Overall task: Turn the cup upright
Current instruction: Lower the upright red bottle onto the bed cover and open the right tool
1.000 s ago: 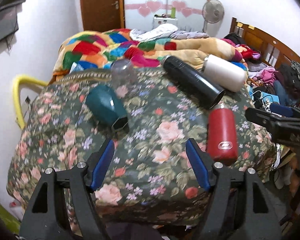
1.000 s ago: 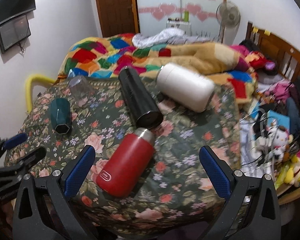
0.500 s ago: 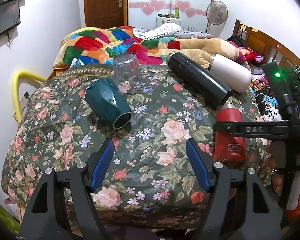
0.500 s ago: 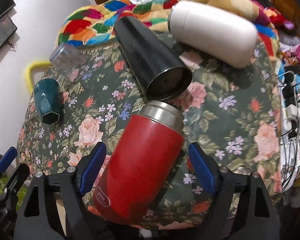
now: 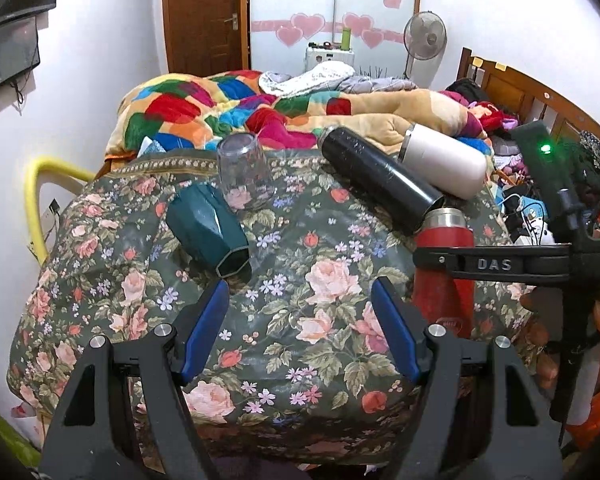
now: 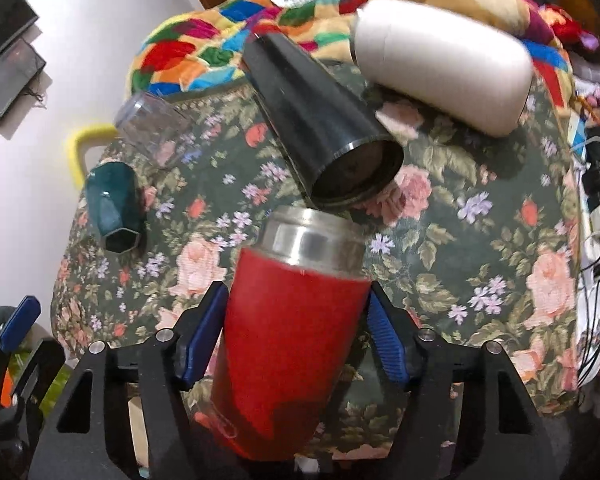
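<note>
The right gripper [image 6: 294, 330] has its blue-padded jaws closed in against both sides of the red cylindrical flask with a bare steel neck [image 6: 288, 332], gripping it around the lower body. The flask lies near the front edge of the floral-covered surface [image 6: 480, 248], its steel mouth pointing away toward the bed (from the left wrist view it reads as [image 5: 444, 276], with the right gripper's black bar crossing in front of it). Its neck sits just beside the open end of the long black metal tumbler [image 6: 320, 128], which lies on its side with the mouth facing the camera. Behind that lies a white rounded bottle [image 6: 444, 64], also on its side, resting against the tumbler's far flank.

The left gripper [image 5: 300, 330] hovers low at the front of the surface with its jaws spread wide and nothing between them. Ahead and to its left lies a teal hexagonal cup [image 5: 208, 232] on its side, open end toward the camera. Just behind it stands a clear glass tumbler [image 5: 242, 172], mouth down. A patchwork quilt of bright colours [image 5: 204, 112] is heaped on the bed beyond.
</note>
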The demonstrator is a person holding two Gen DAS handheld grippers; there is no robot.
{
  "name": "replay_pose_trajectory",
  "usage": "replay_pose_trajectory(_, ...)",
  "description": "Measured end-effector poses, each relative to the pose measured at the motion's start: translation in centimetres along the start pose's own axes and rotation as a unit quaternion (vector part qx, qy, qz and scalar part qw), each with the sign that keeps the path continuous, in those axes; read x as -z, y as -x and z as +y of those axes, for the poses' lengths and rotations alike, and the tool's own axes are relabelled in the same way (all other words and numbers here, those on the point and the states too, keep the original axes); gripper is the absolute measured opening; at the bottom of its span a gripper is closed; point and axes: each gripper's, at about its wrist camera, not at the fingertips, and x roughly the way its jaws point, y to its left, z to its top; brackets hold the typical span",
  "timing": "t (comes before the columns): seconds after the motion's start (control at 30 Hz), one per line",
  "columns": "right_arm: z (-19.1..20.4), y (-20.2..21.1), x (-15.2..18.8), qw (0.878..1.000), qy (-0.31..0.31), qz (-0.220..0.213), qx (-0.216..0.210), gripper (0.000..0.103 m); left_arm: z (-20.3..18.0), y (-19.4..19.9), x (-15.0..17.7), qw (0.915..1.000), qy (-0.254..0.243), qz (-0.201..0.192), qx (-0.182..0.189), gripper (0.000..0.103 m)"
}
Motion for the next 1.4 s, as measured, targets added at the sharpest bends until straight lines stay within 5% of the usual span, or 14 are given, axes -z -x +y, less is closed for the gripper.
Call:
replay_pose_trajectory(0.57,3.6,5.8,-0.6,0.991,0.078,-0.105,0.027,0.059,-0.5,1.9,-0.8,0.9998,0.007,-0.021,0.004,0.073)
replay_pose_trajectory(1.4,4.8,1.6,0.8,0.992,0.114,-0.037,0.029,0.06,0.2,0.7,-0.3,0.9996,0.026,0.002,0.012,0.073)
